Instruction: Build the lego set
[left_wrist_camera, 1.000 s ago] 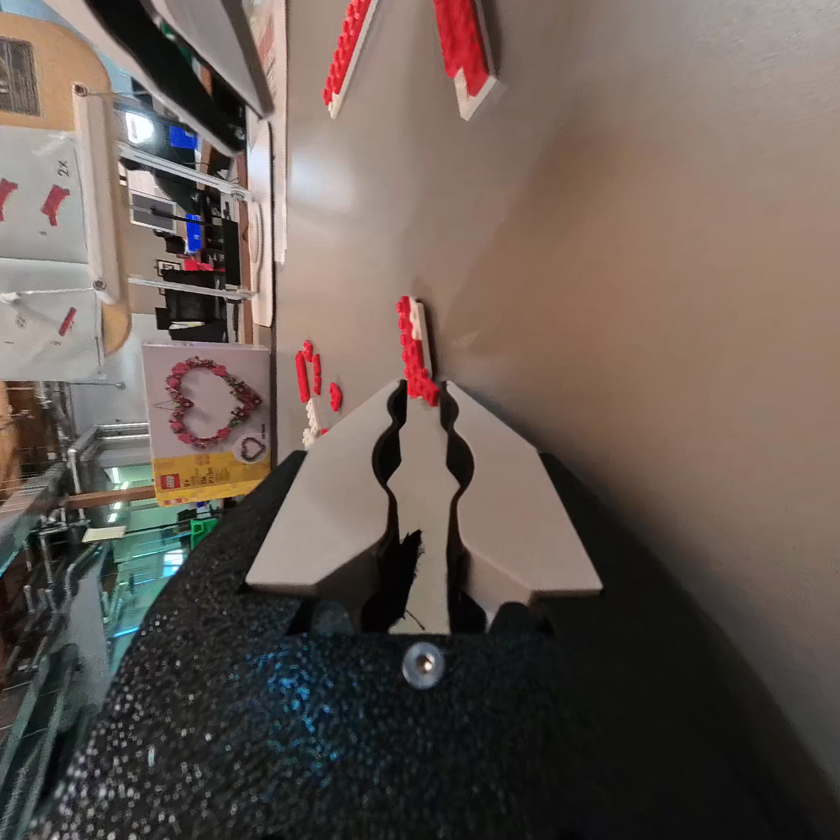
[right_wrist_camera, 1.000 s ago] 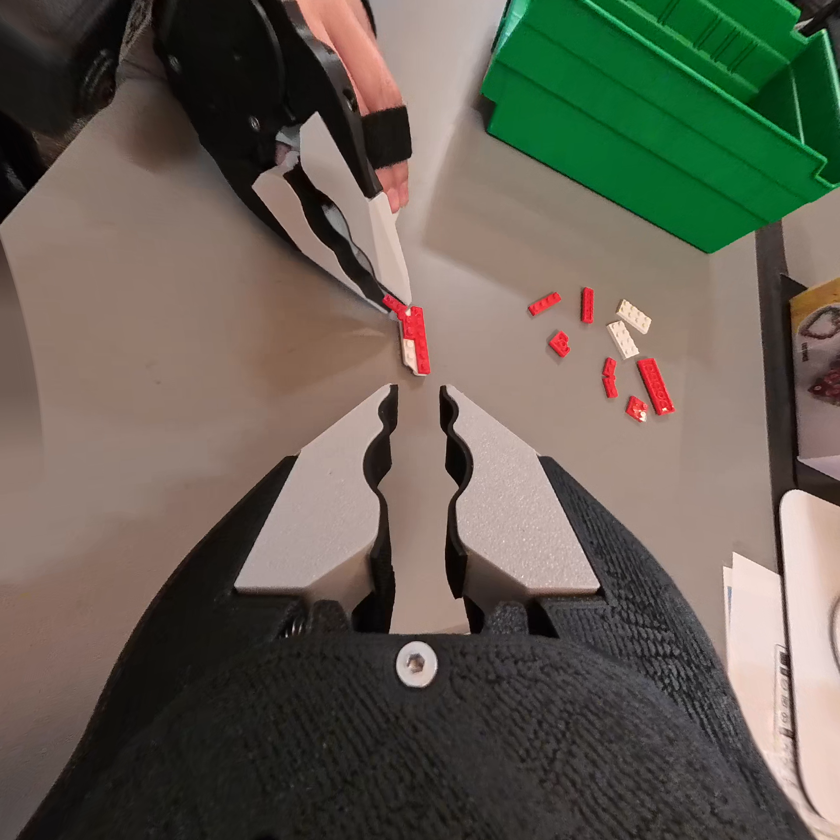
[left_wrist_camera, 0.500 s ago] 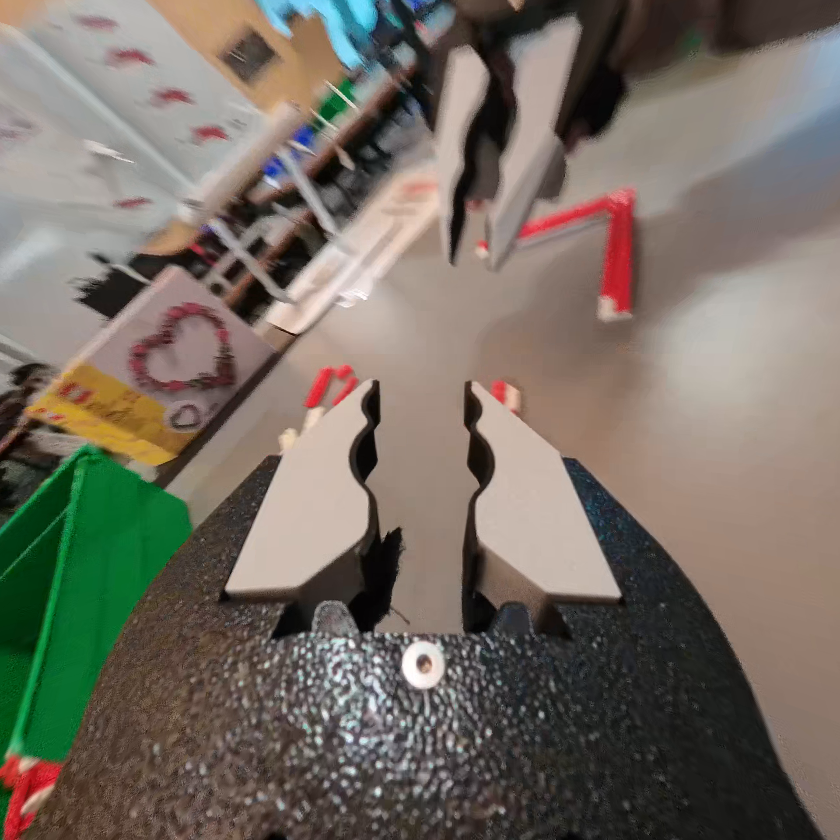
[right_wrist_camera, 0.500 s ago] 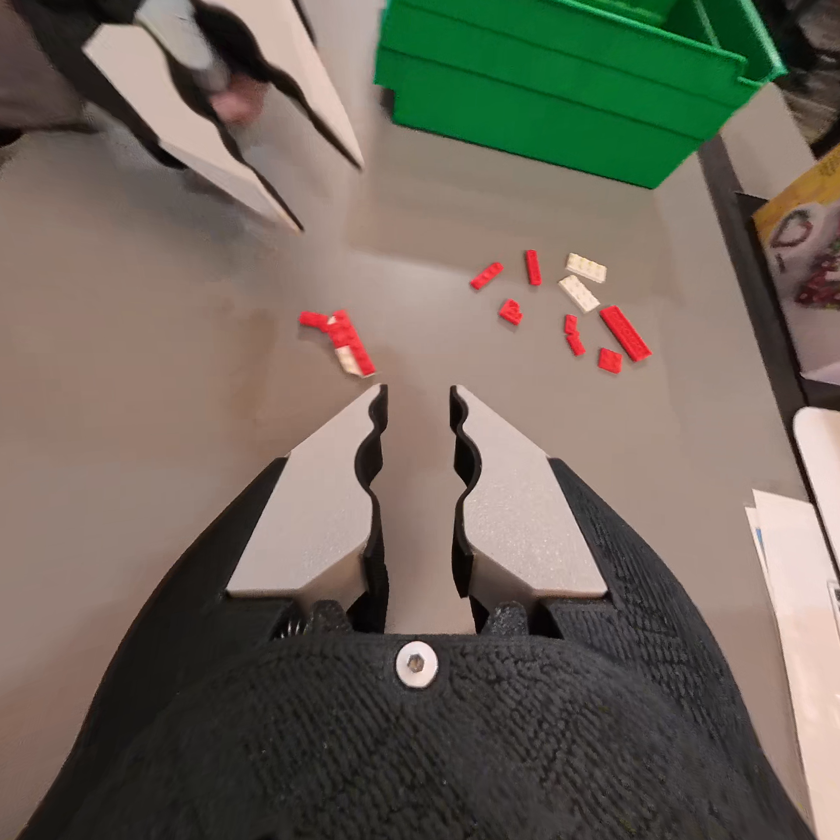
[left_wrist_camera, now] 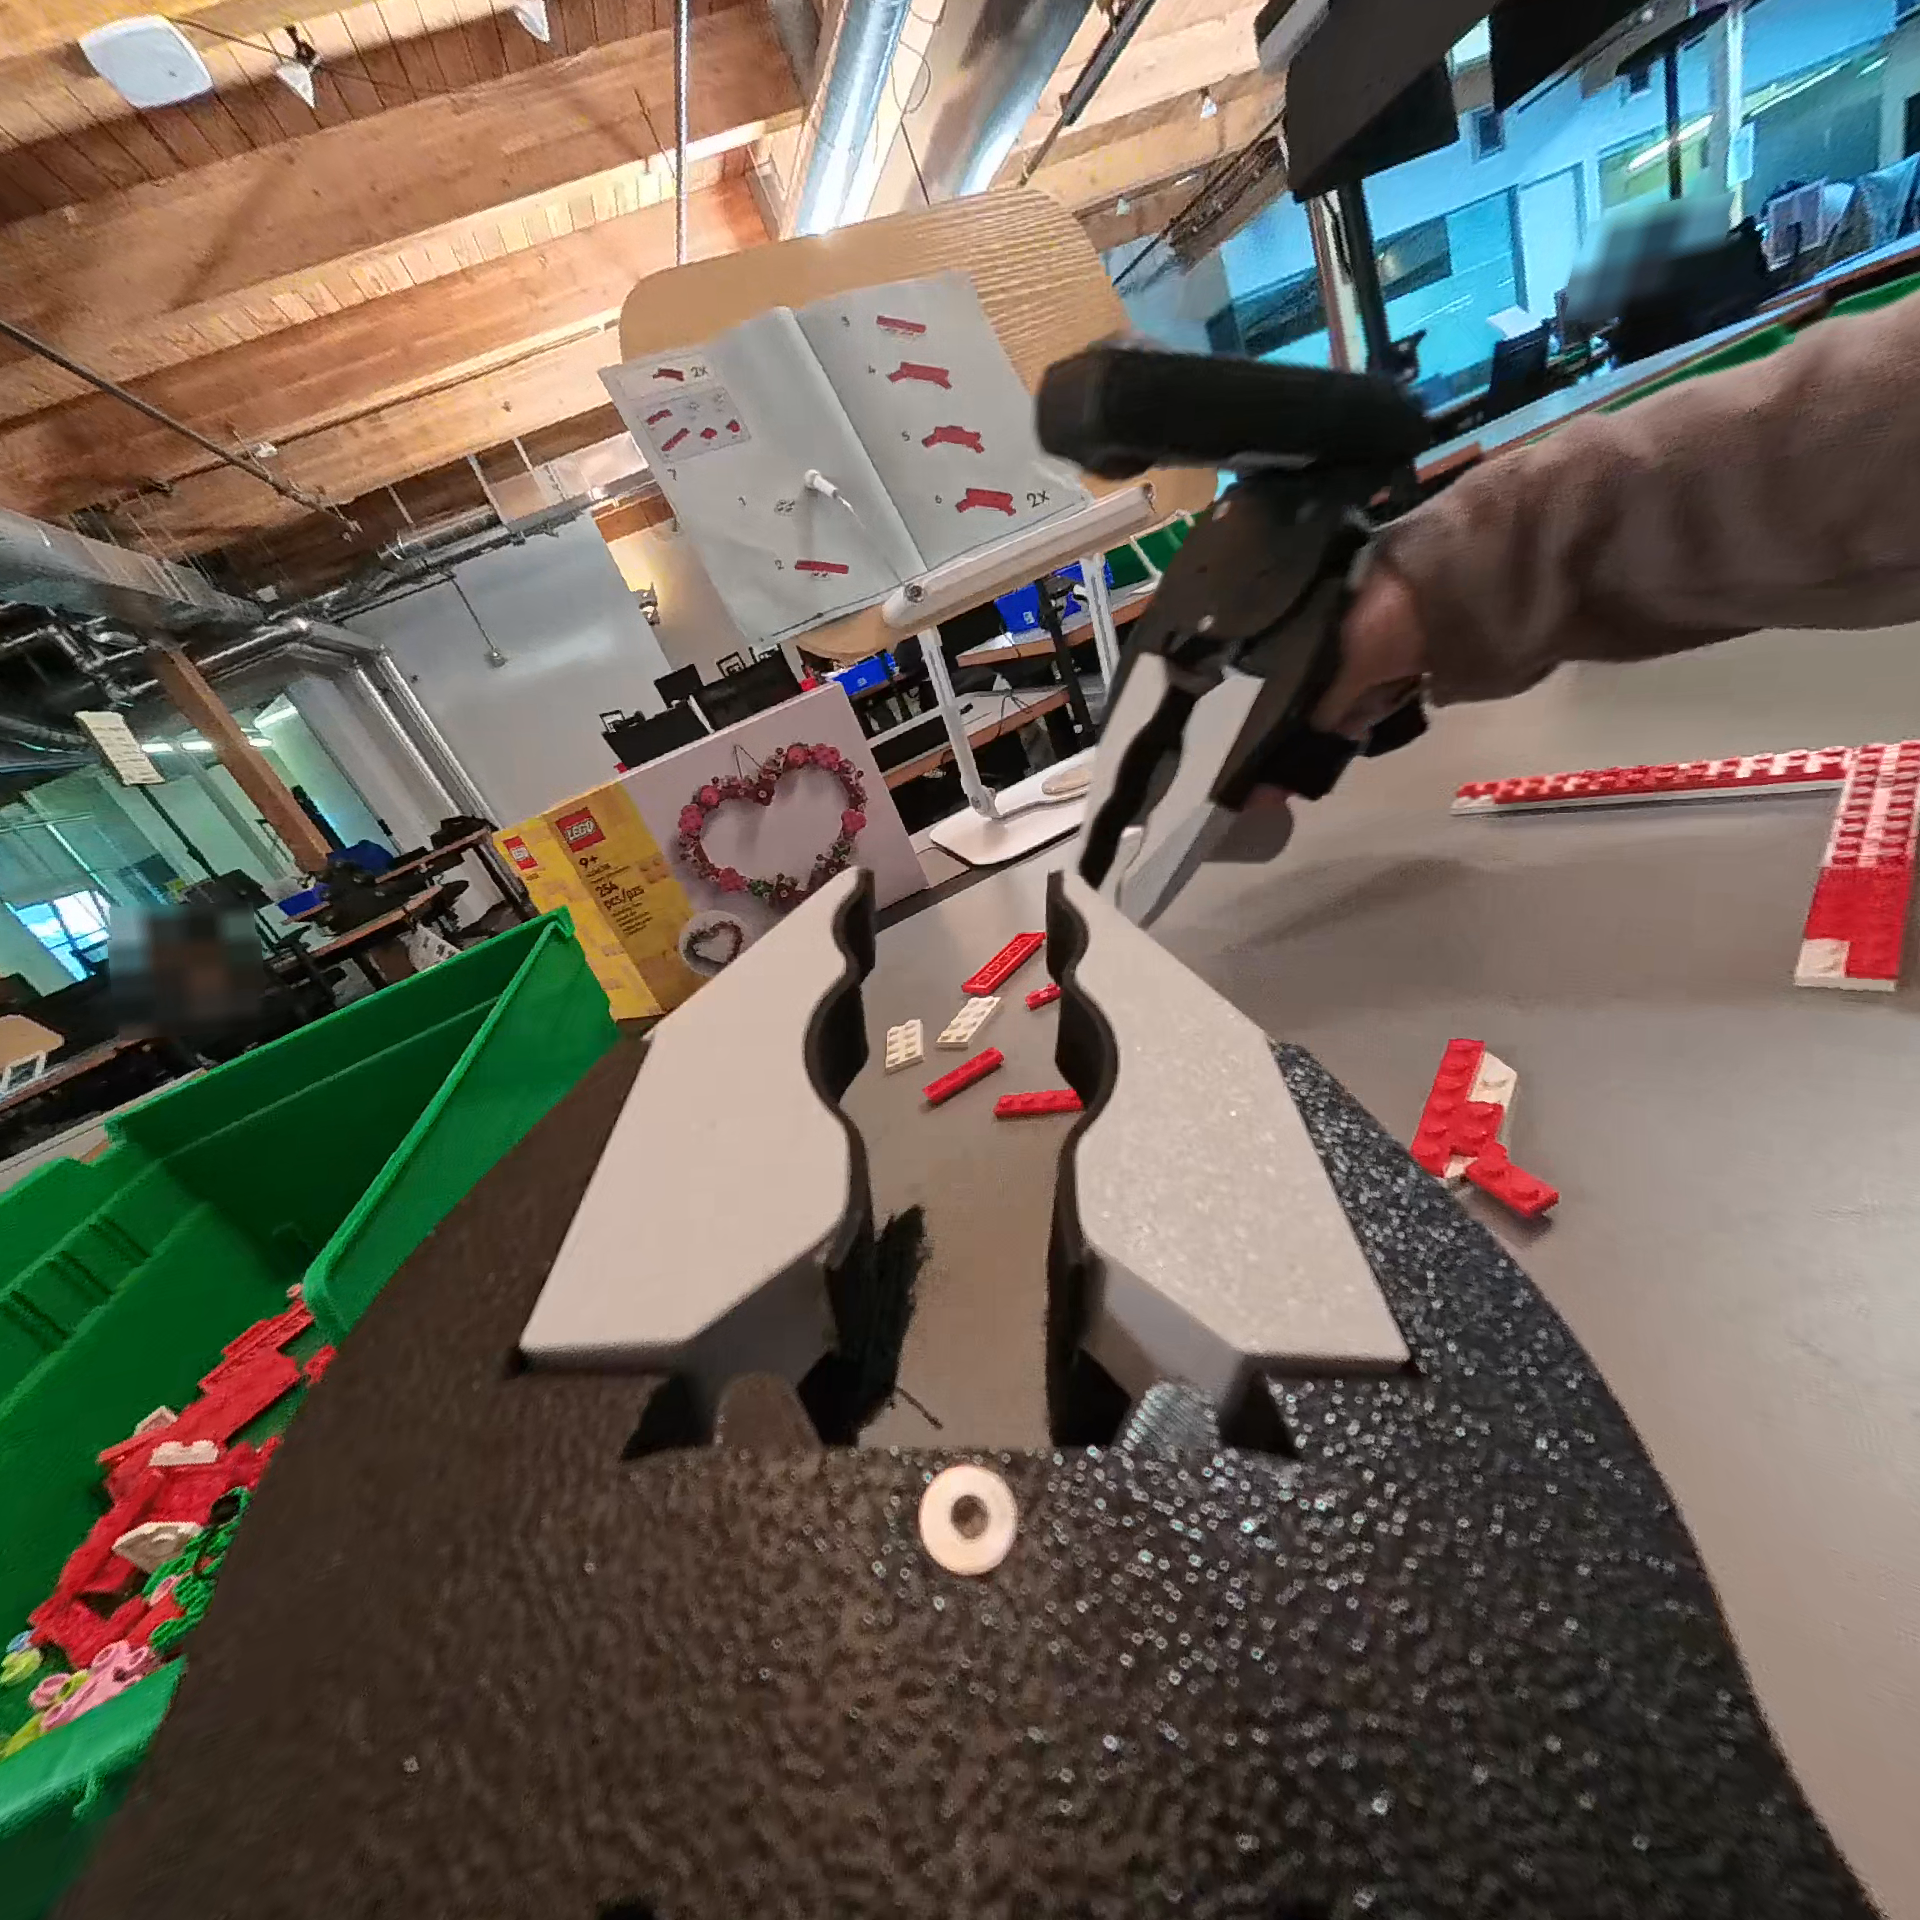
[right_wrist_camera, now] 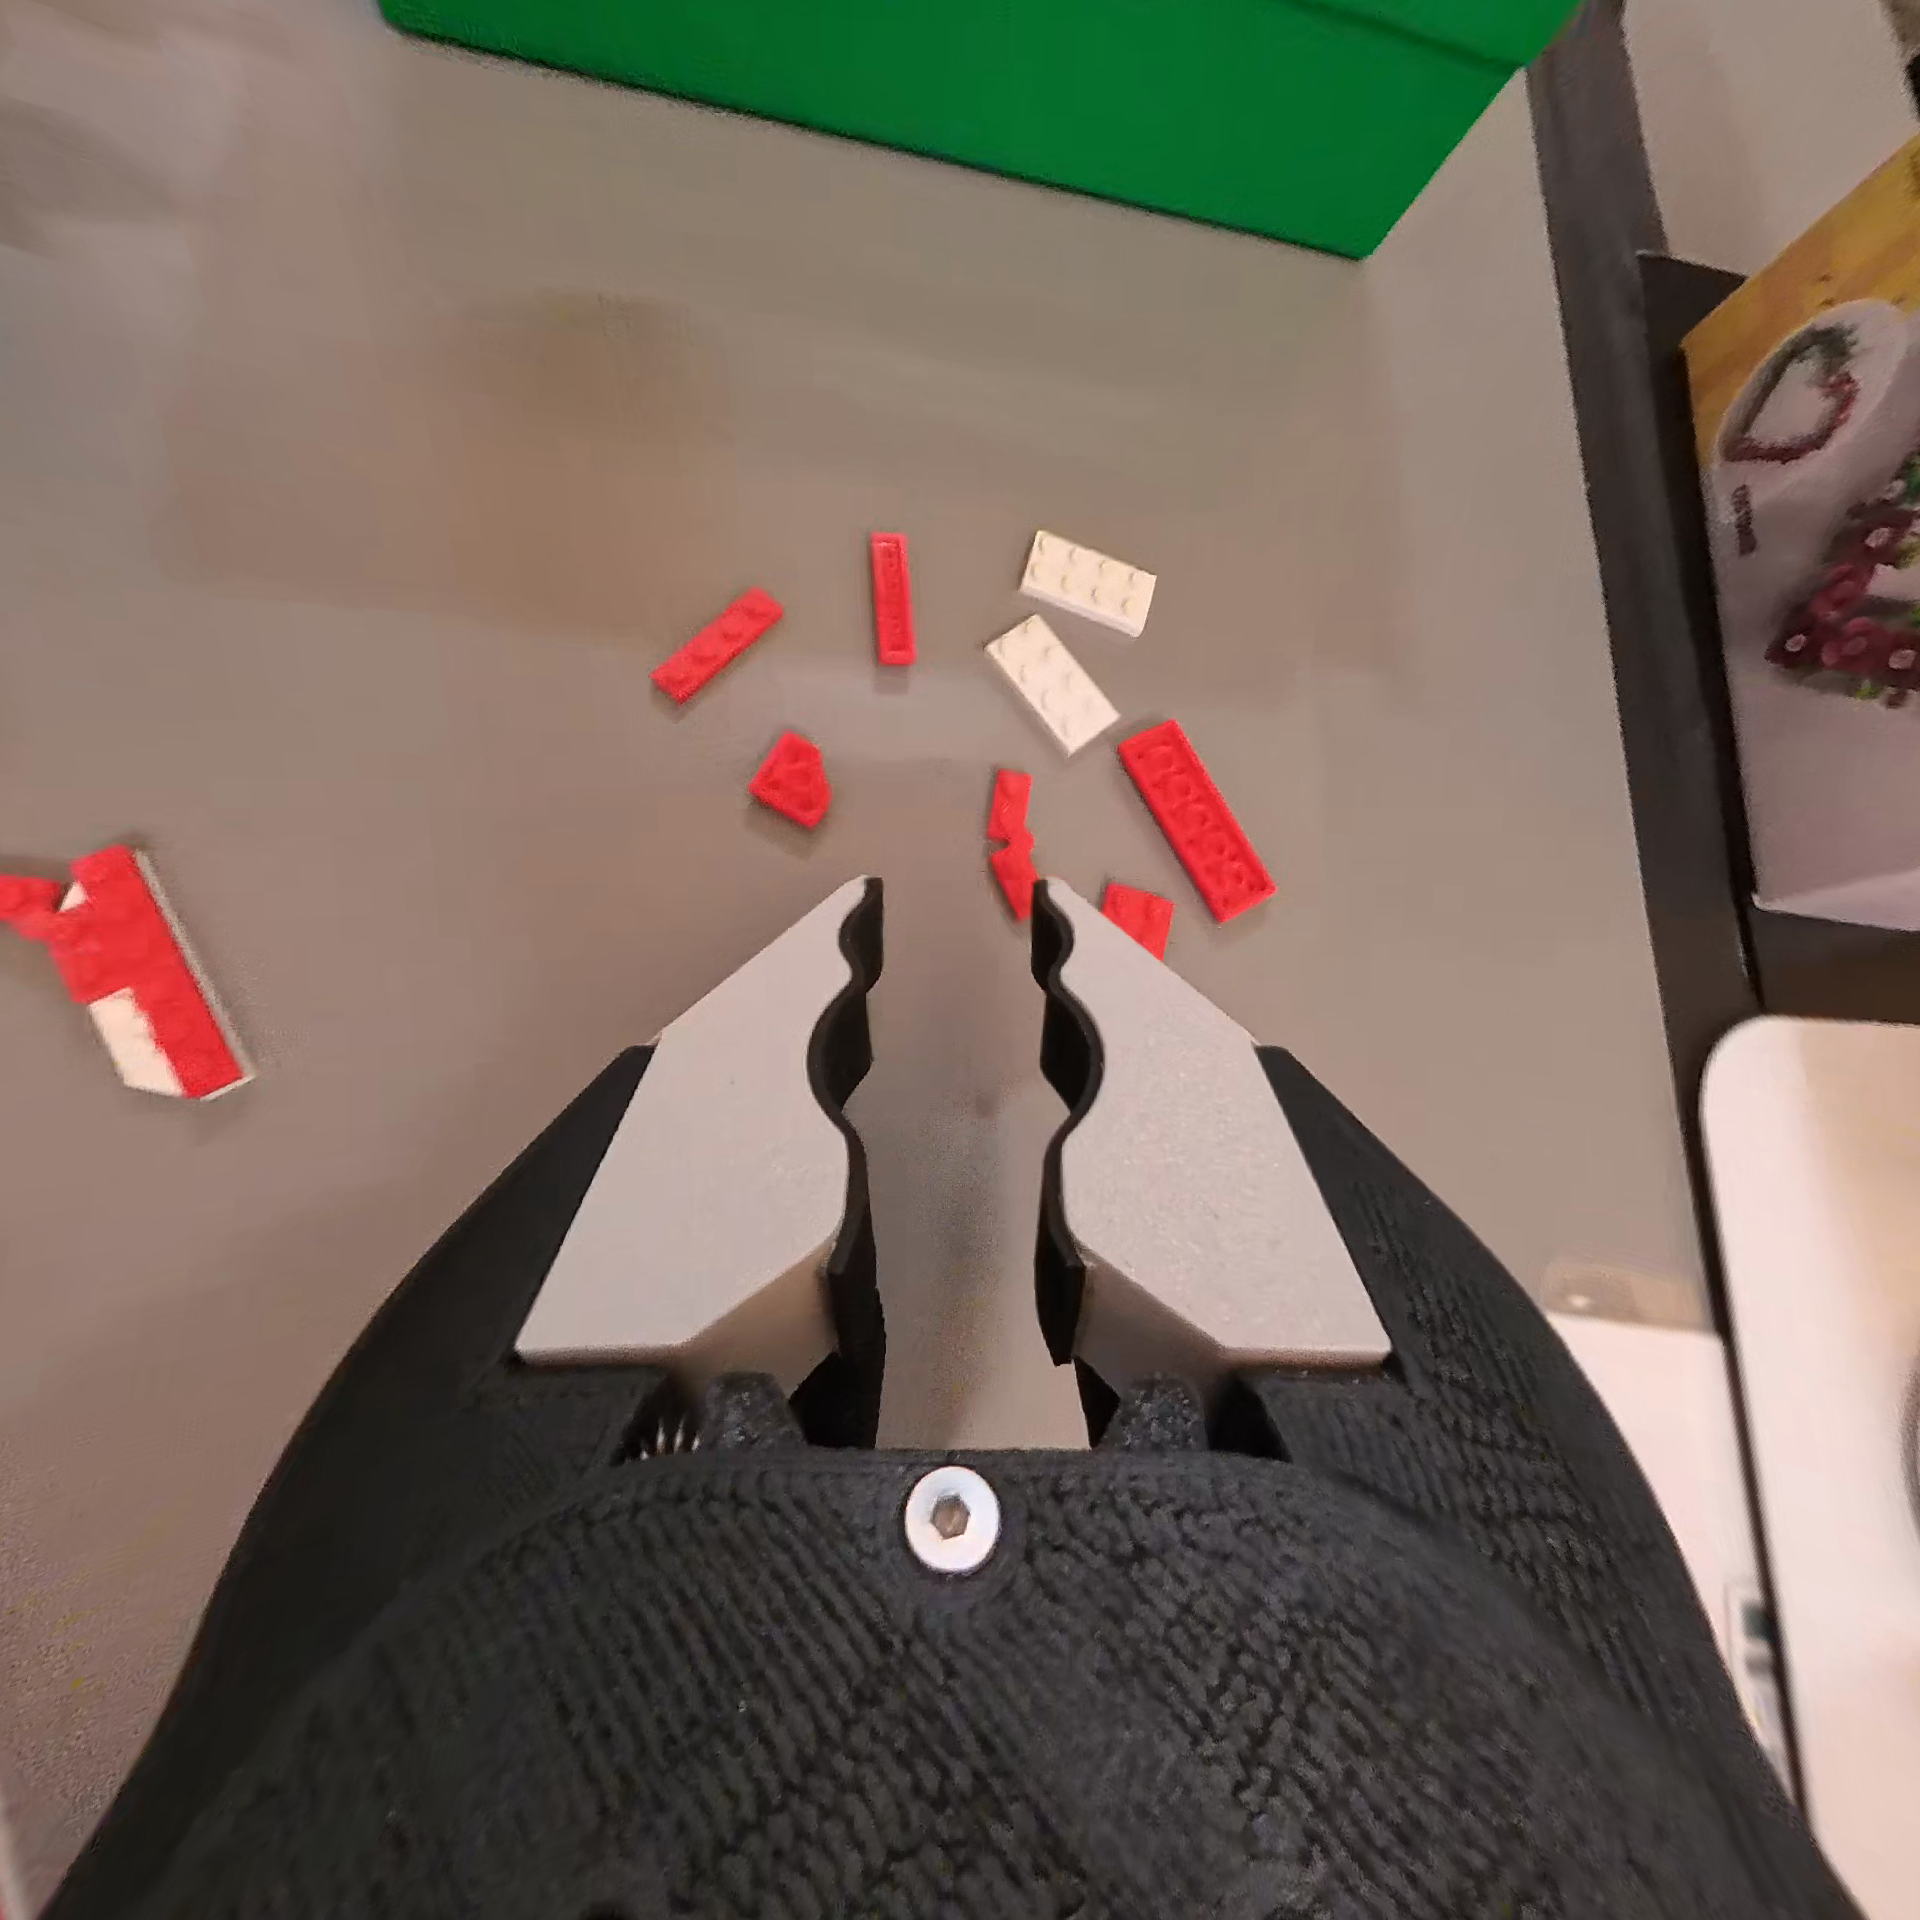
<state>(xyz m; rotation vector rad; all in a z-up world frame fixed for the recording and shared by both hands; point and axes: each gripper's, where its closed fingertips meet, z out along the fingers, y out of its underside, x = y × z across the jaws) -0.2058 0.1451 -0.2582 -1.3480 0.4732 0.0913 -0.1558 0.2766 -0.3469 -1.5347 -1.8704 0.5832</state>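
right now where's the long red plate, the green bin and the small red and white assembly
long red plate [right_wrist_camera: 1197,821], right wrist view, middle of its studded top
green bin [right_wrist_camera: 1039,114], right wrist view, its outer side wall
small red and white assembly [right_wrist_camera: 135,966], right wrist view, red top layer

The left hand-held gripper [left_wrist_camera: 956,914] hangs empty, fingers parted, above loose red and white plates [left_wrist_camera: 961,1039] on the grey desk [left_wrist_camera: 1662,1403]. Opposite, the right hand-held gripper [left_wrist_camera: 1127,883] points down at them, also parted. A green bin [left_wrist_camera: 343,1091] sits left, an L-shaped red assembly [left_wrist_camera: 1860,842] right.
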